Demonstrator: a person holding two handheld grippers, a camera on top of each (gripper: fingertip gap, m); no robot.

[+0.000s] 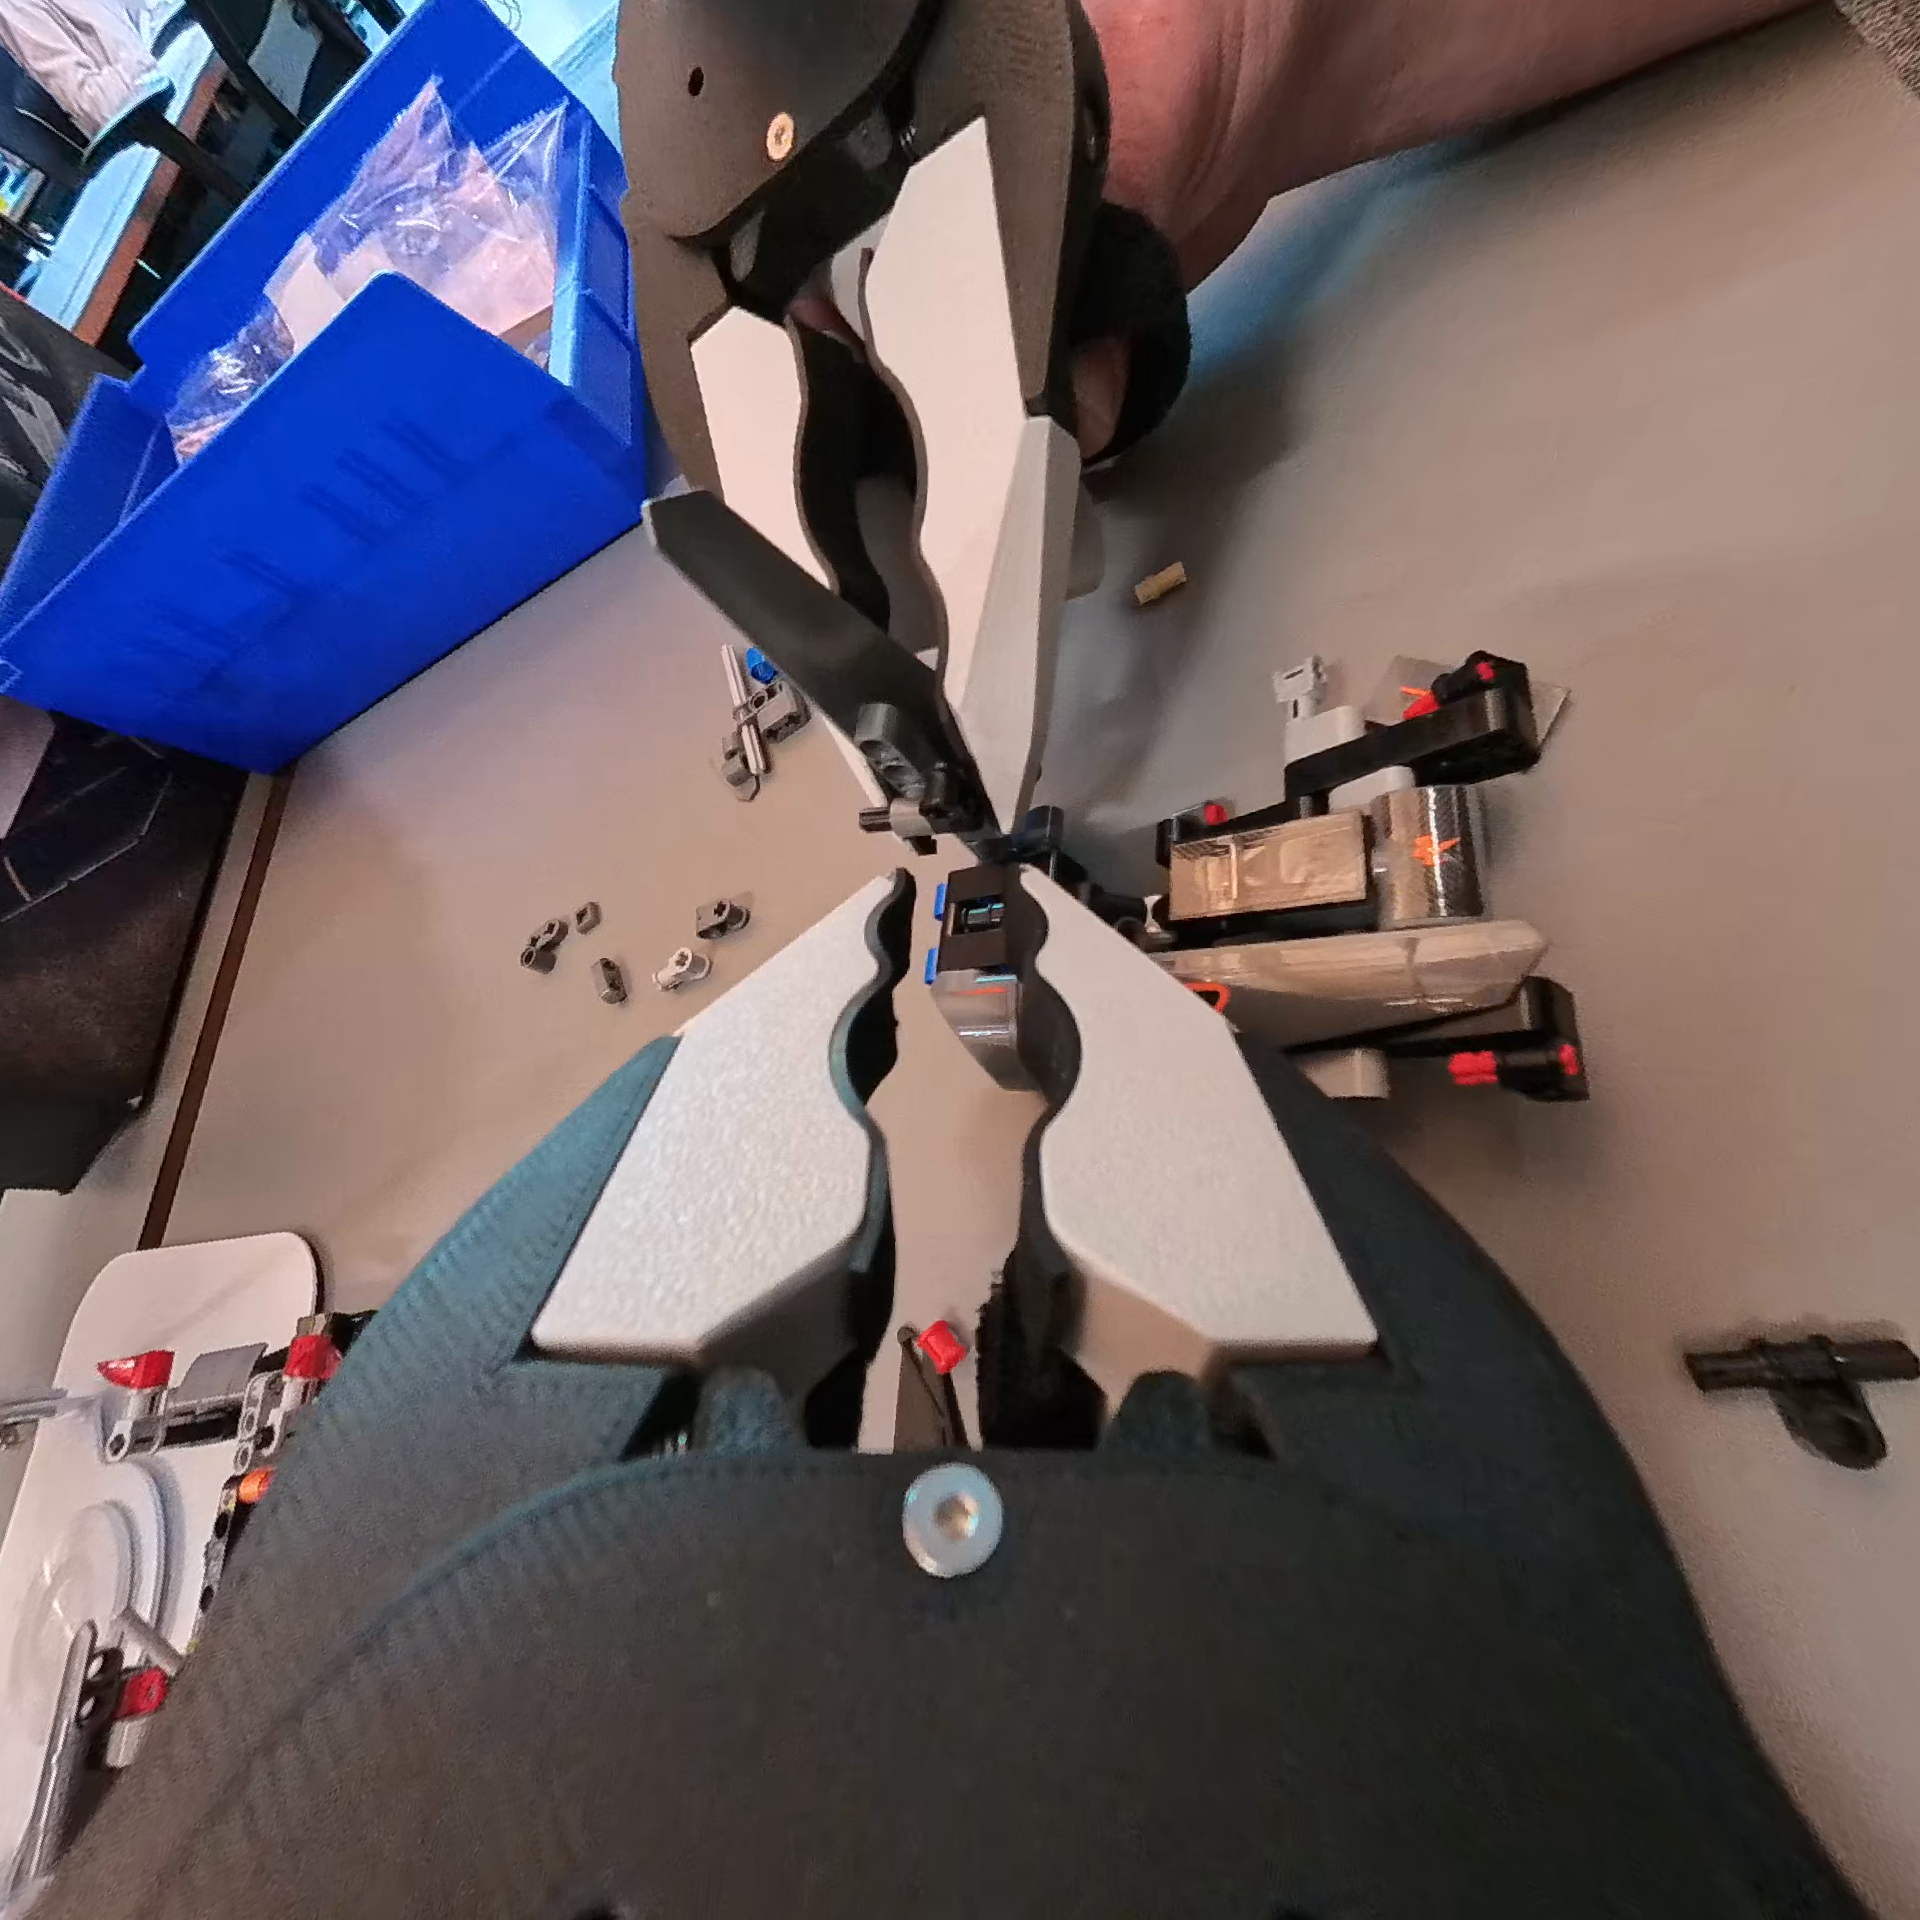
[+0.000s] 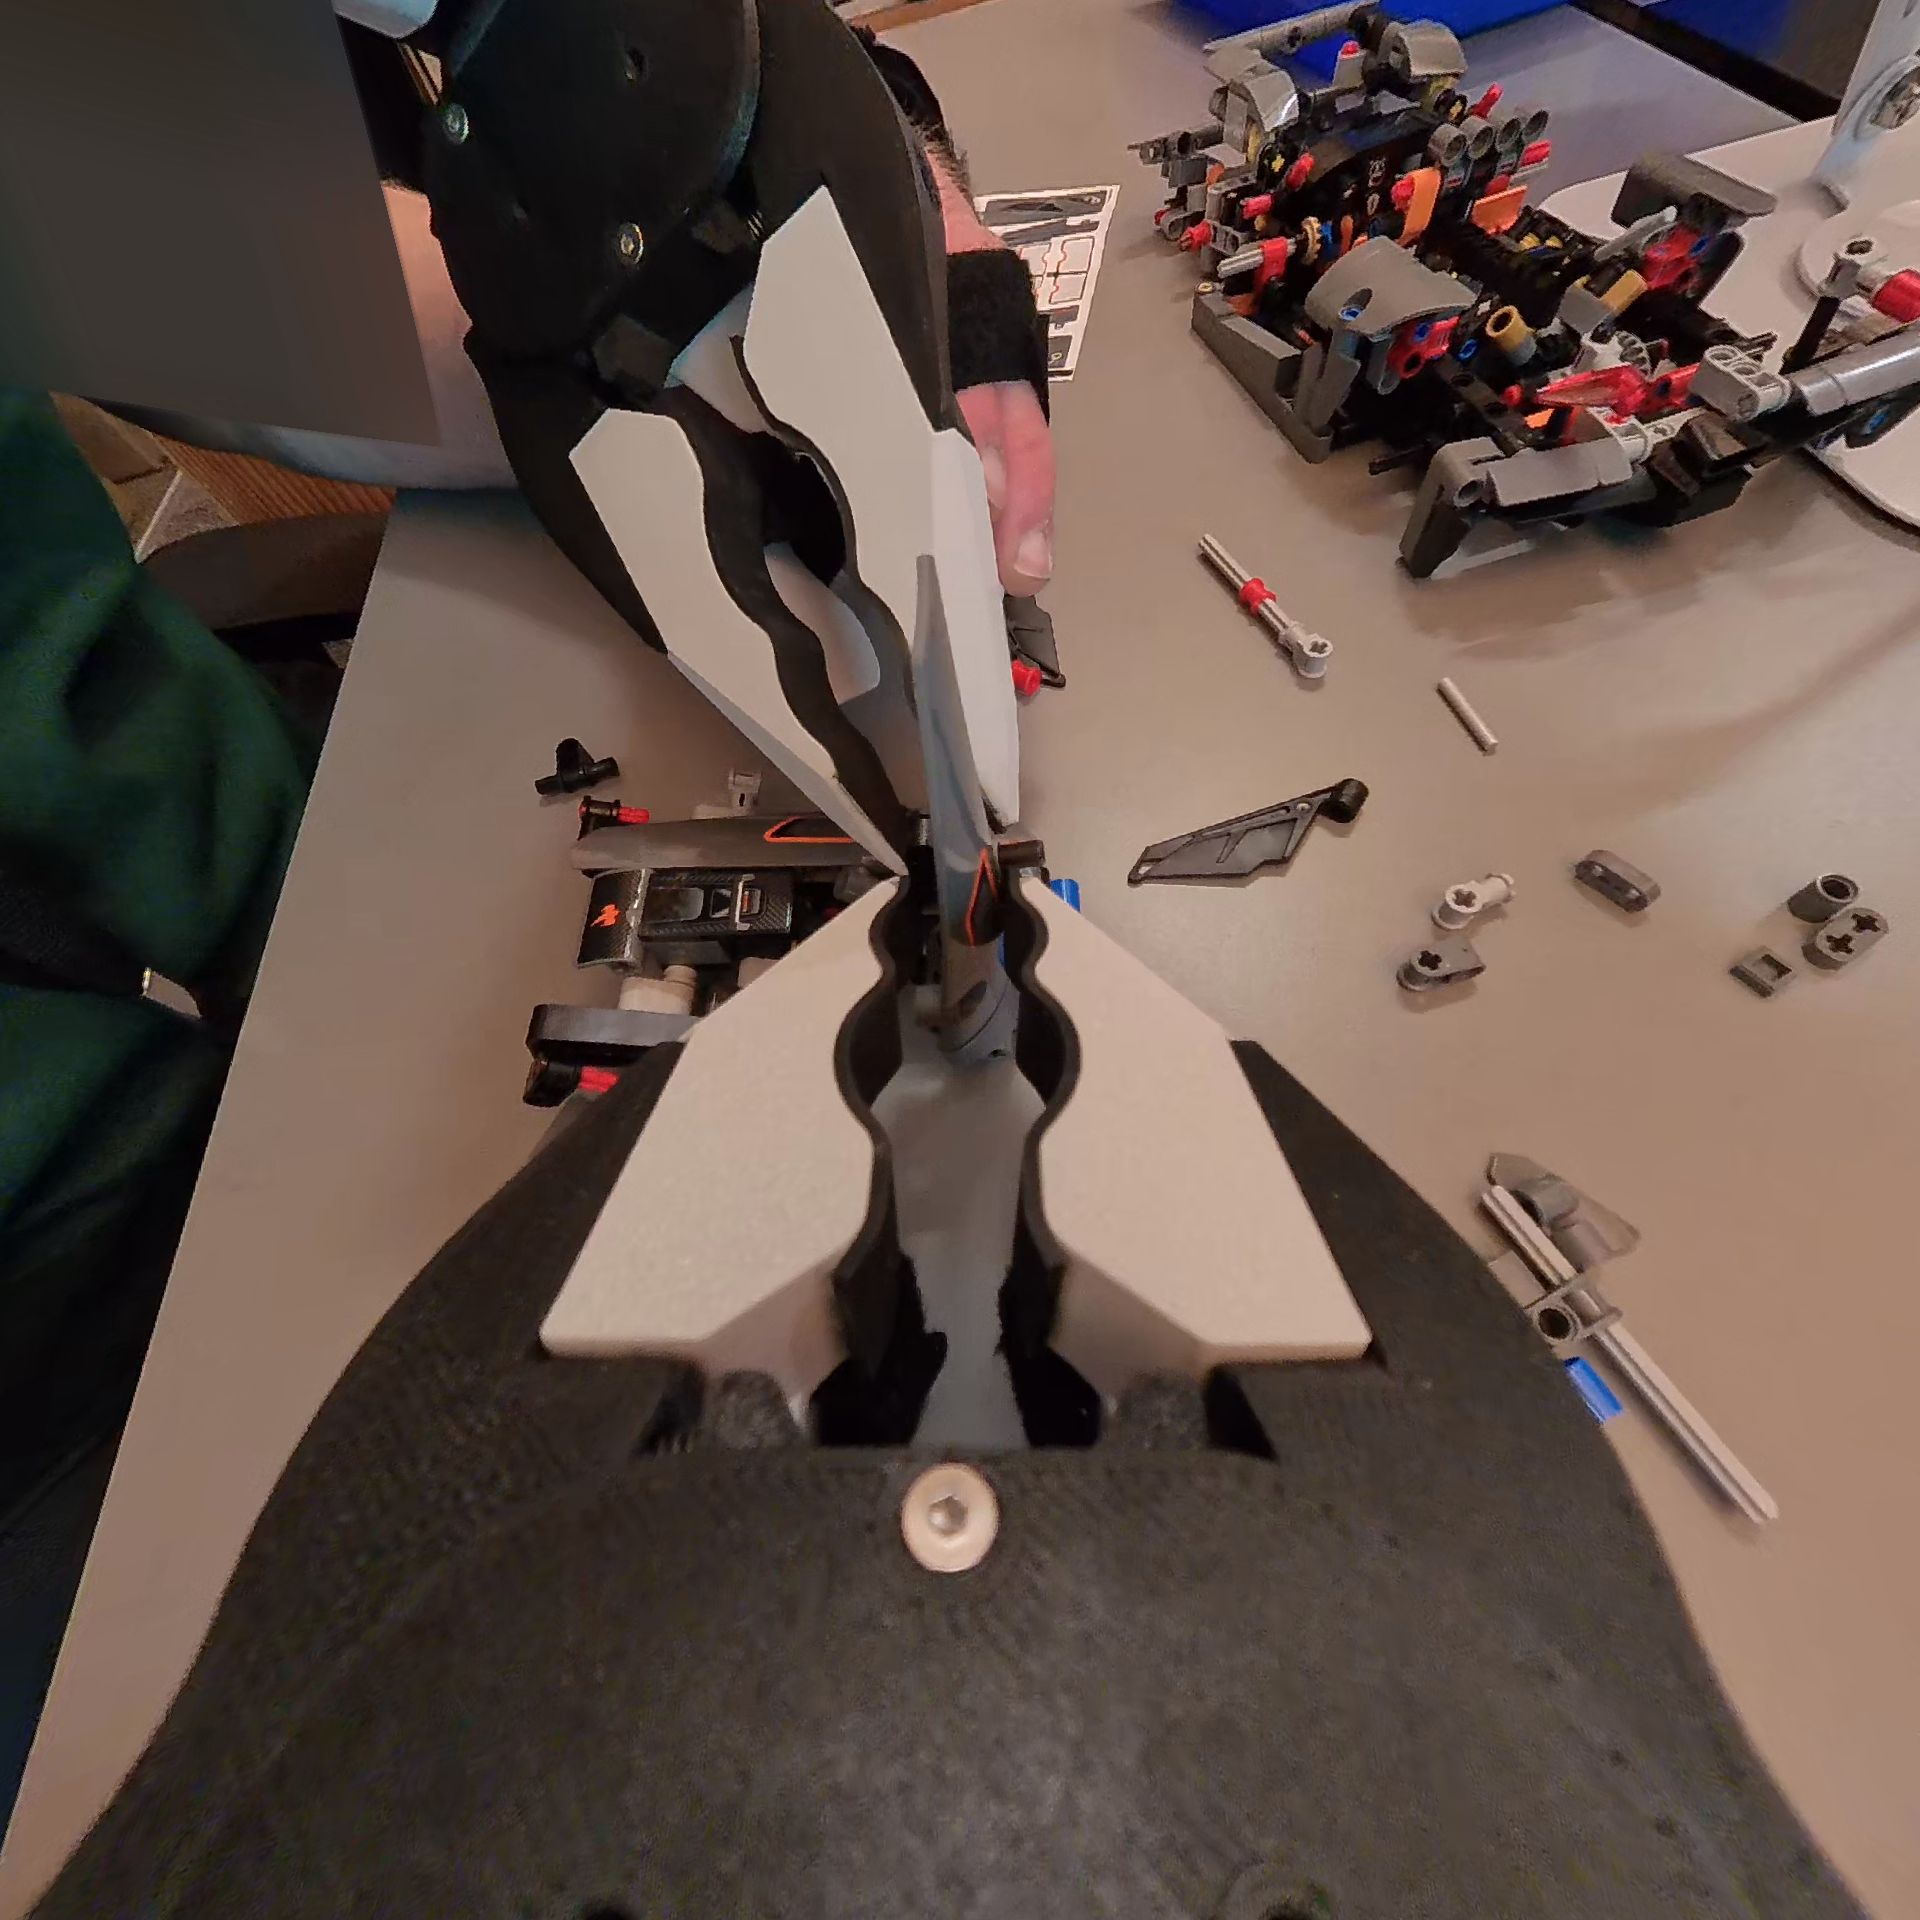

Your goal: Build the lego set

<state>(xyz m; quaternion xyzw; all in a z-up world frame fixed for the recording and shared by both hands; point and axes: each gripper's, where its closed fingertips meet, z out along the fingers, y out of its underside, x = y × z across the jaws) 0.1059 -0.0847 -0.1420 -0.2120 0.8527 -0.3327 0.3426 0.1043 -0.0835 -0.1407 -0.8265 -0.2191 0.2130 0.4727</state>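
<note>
The dark grey, blade-shaped lego panel (image 1: 790, 613) is pinched in the right hand-held gripper (image 1: 982, 805), whose jaws stand narrow on it. Its long axis runs back along that gripper's fingers, so only the end carrying a small grey connector (image 1: 891, 750) reaches the tips. That end is what we judge must meet the black block with blue pins (image 1: 977, 920) at the near end of the black, grey and orange lego sub-assembly (image 1: 1268, 883). The left hand-held gripper (image 1: 961, 894) is closed narrow around this block and appears to steady it. The two grippers meet almost tip to tip. In the left wrist view the connector lies just beyond our left tips, a little up and to the left of the block. We cannot tell whether they touch or whether any pin has seated. The right gripper is therefore the nearer and the one to move. We judge it needs a short push along the panel's own axis, with the pin lined up to its hole. The rest of the sub-assembly lies flat on the grey worktop (image 1: 1714, 1143), stretching away toward its person-side edge. Small loose grey connectors (image 1: 623, 951) are scattered well apart on the other side. A blue plastic bin (image 1: 312, 468) stands farther off.
</note>
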